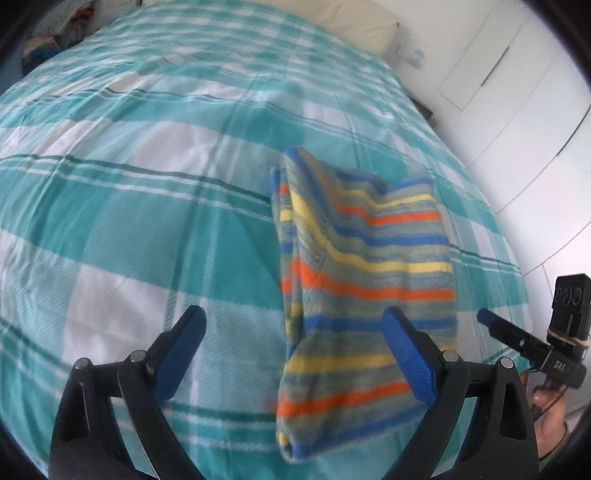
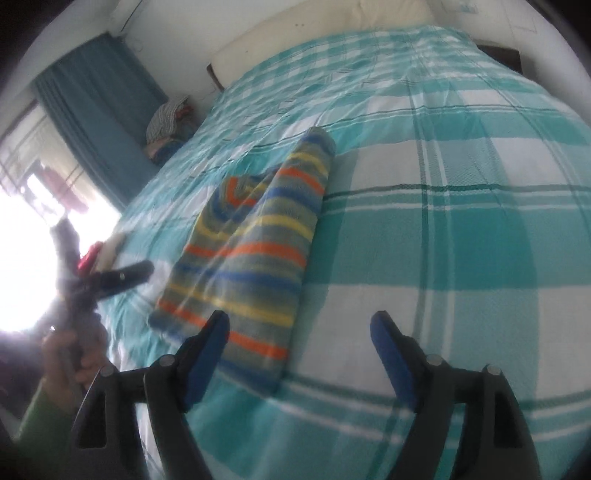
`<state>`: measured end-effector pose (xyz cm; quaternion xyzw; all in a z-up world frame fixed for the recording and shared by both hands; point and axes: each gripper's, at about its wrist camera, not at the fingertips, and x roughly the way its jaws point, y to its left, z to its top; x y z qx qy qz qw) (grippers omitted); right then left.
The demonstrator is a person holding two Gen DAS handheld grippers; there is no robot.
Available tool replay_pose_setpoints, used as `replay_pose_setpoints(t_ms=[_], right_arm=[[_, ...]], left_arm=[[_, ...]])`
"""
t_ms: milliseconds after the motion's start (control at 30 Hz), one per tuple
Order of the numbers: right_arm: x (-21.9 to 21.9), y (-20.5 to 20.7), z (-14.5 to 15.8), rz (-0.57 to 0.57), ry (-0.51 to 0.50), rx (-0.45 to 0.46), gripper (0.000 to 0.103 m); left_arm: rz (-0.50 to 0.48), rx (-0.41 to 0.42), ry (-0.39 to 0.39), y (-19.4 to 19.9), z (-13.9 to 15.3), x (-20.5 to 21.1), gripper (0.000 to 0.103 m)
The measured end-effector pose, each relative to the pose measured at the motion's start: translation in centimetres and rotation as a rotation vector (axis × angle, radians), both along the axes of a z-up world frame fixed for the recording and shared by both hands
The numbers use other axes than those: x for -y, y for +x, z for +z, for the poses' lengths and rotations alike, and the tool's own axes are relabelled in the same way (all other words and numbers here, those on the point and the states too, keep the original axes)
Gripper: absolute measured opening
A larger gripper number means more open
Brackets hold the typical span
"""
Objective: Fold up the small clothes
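Note:
A small striped garment (image 1: 365,273) in blue, yellow, orange and grey lies folded on the teal checked bedspread (image 1: 147,184). My left gripper (image 1: 295,325) is open and empty, hovering over the garment's near left edge; its right finger overlaps the cloth in view. In the right wrist view the garment (image 2: 258,243) lies ahead and to the left. My right gripper (image 2: 299,332) is open and empty, just right of the garment's near end. The right gripper also shows at the left wrist view's right edge (image 1: 517,332), and the left gripper (image 2: 122,277) at the right view's left.
A cream pillow (image 2: 314,33) lies at the bed's head. A pile of clothes (image 2: 166,122) sits beside the bed by a blue curtain (image 2: 99,122). White cupboard doors (image 1: 517,92) stand along the bed's right side. A bright window (image 2: 22,240) glares at left.

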<state>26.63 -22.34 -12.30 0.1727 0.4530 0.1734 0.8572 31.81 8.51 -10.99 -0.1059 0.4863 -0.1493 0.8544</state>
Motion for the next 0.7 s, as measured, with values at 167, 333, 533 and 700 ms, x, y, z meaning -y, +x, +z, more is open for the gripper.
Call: replay_pose_setpoints(t_ms=[167, 333, 533, 700], right_arm=[[-1.4, 5.9, -1.9, -0.014, 0.117, -0.049, 0.078], [-6.1, 9.3, -4.2, 0.05, -0.002, -0.076, 0.032], [-12.1, 6.3, -0.2, 0.119, -0.35, 0.143, 0.024], [-12.4, 4.4, 5.6, 0.142, -0.291, 0.293, 0.024]], left_arm=[[-0.02, -0.048, 0.057, 3.3, -2.3, 2.0, 0.096], [-0.086, -0.048, 0.085, 4.1, -3.2, 4.0, 0.021], [-0.038, 0.039, 0.053, 2.1, 0.0, 3.2, 0.015], [-0.029, 0.176, 0.035, -0.4, 6.4, 2.1, 0.015]])
